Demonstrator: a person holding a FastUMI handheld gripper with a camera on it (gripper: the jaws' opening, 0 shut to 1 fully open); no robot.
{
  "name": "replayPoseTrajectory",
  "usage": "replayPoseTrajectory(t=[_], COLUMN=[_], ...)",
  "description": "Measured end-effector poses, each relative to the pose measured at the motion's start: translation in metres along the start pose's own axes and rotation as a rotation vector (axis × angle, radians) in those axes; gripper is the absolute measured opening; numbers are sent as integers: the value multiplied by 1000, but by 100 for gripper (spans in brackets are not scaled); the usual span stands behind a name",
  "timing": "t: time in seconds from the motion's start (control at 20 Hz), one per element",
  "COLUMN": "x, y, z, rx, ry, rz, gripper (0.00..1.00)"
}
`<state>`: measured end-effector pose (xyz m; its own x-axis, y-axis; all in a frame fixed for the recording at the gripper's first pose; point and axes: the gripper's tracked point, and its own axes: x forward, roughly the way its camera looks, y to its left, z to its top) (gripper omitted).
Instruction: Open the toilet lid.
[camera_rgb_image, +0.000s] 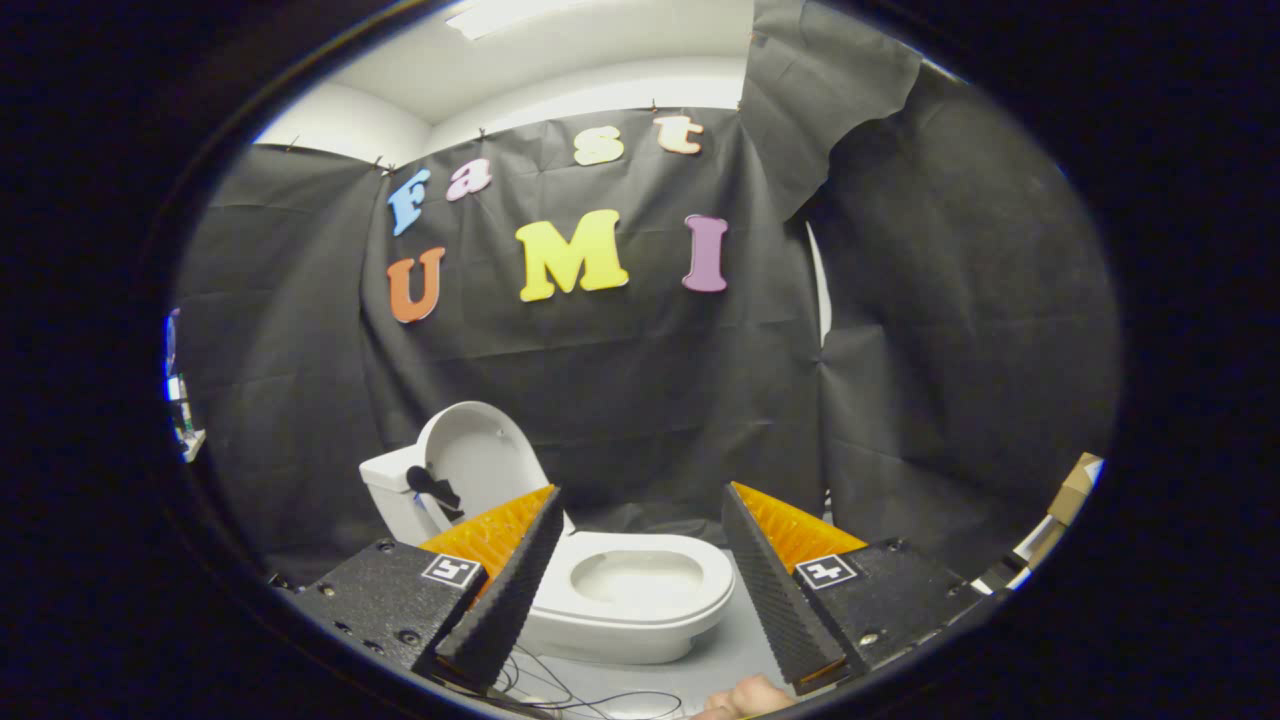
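A small white toilet (640, 600) stands on a grey surface in front of the black cloth wall. Its lid (485, 462) is raised, leaning back against the tank (385, 490), and the seat ring and bowl show from above. A small black piece (432, 487) sticks to the lid's inner face. My gripper (640, 535) is open, its fingers spread wide with the bowl showing between them and a little ahead. Neither finger touches the toilet, and nothing is held.
Thin black cables (570, 685) trail over the grey surface (720, 660) below the toilet. A person's hand (745, 695) shows at the near edge. Cardboard boxes (1070, 500) stand off to the right, by the cloth.
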<state>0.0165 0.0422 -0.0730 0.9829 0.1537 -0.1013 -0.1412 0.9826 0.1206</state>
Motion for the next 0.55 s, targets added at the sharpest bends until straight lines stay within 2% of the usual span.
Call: replayPoseTrajectory(t=[0.2, 0.55], x=[-7, 4], y=[2, -6], z=[19, -15], rx=[-16, 6], ry=[-160, -109], rz=[17, 1], gripper=[99, 99])
